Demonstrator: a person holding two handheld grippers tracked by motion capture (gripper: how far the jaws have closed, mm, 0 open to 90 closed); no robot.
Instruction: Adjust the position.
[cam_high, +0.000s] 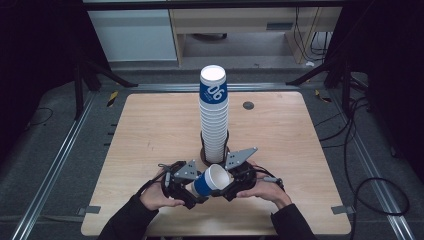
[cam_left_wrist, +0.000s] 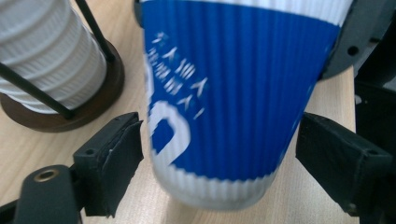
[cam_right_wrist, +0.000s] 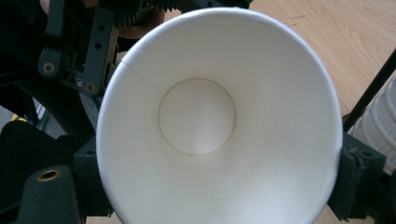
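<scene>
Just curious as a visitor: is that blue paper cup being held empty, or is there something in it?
Empty. The right gripper view looks straight into the blue paper cup: bare white walls and a clean round bottom, nothing inside.

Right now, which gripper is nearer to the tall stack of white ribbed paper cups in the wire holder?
Right. The right gripper sits just below the stack's base, holding the blue paper cup's rim; the left gripper is lower left, farther away, jaws open around that cup.

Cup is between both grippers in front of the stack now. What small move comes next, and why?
Probably draw the left gripper back off the cup. Its pads stand clear of the blue wall on both sides, while the right gripper is clamped at the rim, so the cup looks handed over and free to go toward the stack.
</scene>
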